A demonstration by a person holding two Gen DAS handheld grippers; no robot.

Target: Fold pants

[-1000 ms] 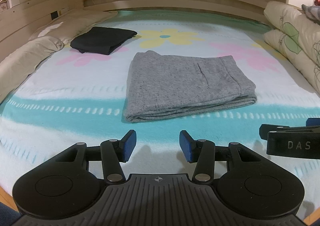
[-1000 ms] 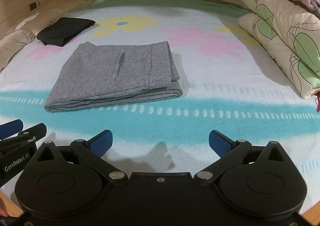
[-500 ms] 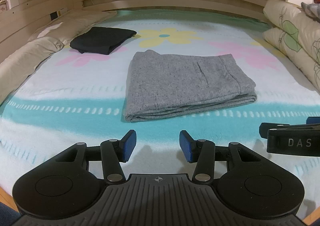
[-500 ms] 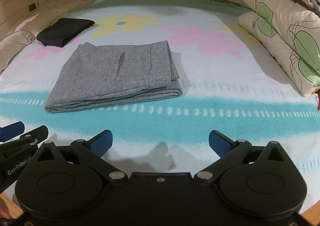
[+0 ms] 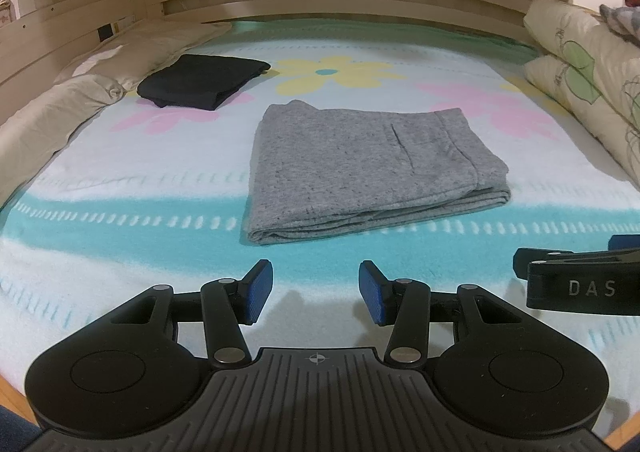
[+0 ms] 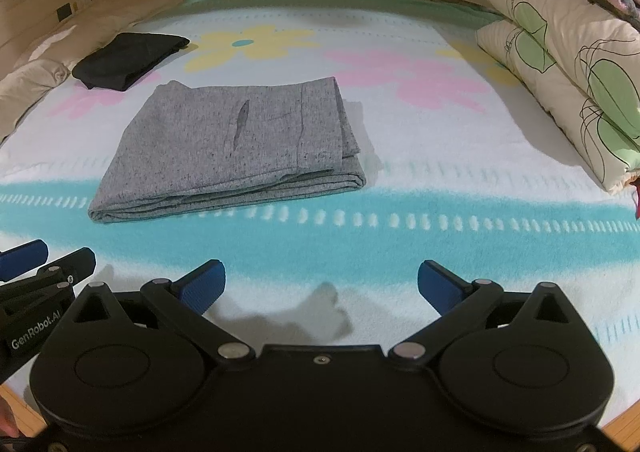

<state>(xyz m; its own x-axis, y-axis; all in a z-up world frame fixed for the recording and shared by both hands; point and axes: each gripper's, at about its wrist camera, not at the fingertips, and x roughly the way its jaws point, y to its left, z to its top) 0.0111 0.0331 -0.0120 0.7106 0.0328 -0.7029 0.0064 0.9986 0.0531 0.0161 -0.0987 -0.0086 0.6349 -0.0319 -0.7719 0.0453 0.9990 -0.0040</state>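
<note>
The grey pants (image 5: 360, 168) are seen folded into a flat, roughly rectangular stack of several layers, lying on the flower-patterned bed (image 5: 120, 220). The fabric is heathered grey knit. A pocket slit and the waistband seam are shown on the top layer, with the waistband end turned to the right. The layered folded edges are presented along the near side.

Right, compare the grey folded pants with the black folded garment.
The grey pants lie mid-bed, nearer the grippers; the black garment lies farther back, beside the beige bedding. The grey bundle looks larger and shows a pocket slit; the black one looks plain. Both lie folded flat, untouched.
</note>
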